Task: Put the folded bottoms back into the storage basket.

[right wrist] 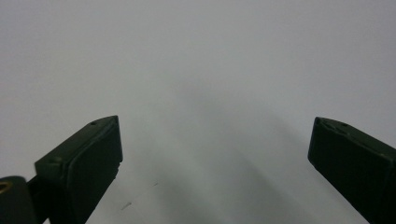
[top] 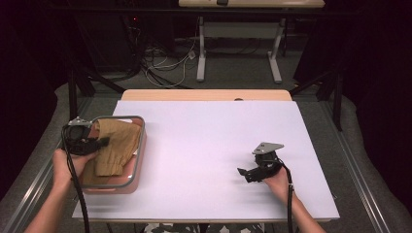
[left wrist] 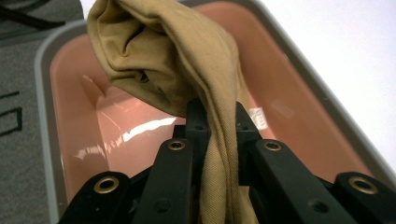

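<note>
Left gripper (left wrist: 217, 135), jaws clamped on a tan cloth (left wrist: 177, 60) above a pink bin (left wrist: 299, 107); right gripper (right wrist: 212, 154) jaws apart. Trailing fabric could drape over the rim.

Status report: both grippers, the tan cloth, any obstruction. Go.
Left gripper shut on tan cloth, over the pink bin. Right gripper open, nothing between the jaws, low over the white table. No obstruction seen.

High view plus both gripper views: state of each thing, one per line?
Left gripper: shut on the tan cloth.
Tan cloth: bunched, hanging over the pink tub.
Pink tub: upright, at the table's left edge.
Right gripper: open, nothing between the fingers, over bare white table.
</note>
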The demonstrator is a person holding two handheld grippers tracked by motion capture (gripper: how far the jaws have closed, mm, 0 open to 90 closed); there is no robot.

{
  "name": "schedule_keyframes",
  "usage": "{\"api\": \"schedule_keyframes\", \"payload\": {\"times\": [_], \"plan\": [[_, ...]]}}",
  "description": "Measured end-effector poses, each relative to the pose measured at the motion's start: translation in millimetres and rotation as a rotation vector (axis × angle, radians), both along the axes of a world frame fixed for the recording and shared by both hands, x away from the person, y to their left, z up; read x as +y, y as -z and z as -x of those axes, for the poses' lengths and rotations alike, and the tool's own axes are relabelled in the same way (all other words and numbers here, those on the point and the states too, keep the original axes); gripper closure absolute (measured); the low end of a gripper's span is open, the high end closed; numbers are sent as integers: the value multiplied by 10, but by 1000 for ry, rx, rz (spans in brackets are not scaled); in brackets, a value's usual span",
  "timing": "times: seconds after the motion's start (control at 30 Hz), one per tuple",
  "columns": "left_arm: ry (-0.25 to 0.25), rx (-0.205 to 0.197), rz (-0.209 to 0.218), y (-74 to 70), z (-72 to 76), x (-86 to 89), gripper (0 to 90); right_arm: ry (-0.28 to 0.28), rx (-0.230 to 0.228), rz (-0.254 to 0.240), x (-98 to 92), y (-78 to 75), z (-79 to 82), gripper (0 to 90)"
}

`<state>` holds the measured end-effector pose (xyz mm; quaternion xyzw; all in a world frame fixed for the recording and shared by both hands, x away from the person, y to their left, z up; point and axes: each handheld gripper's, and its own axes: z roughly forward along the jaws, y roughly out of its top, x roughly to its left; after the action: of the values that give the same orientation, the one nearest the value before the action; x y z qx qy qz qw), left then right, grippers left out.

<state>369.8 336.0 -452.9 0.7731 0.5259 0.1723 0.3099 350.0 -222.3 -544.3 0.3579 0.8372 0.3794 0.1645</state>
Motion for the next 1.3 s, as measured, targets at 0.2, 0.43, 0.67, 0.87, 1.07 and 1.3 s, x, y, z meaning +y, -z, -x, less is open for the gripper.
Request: {"api": "schedule_keyframes", "payload": {"times": [0.2, 0.43, 0.67, 0.87, 1.07, 1.3], "plan": [[-19, 46, -14, 99, -72, 56, 817, -4, 1, 2, 2, 3, -3, 26], [-44, 80, -42, 230, -148, 84, 811, -6, -6, 4, 5, 4, -6, 26], [-67, 125, -96, 349, -237, 119, 787, -4, -1, 1, 4, 5, -7, 26], [-87, 137, -142, 370, -265, 118, 569, -5, -4, 2, 2, 2, -7, 26], [-121, 81, -124, 229, -224, 166, 353, -1, -4, 1, -4, -5, -6, 26], [-83, 17, -87, 50, -161, 120, 230, -4, -3, 4, -4, -14, -5, 26]]}}
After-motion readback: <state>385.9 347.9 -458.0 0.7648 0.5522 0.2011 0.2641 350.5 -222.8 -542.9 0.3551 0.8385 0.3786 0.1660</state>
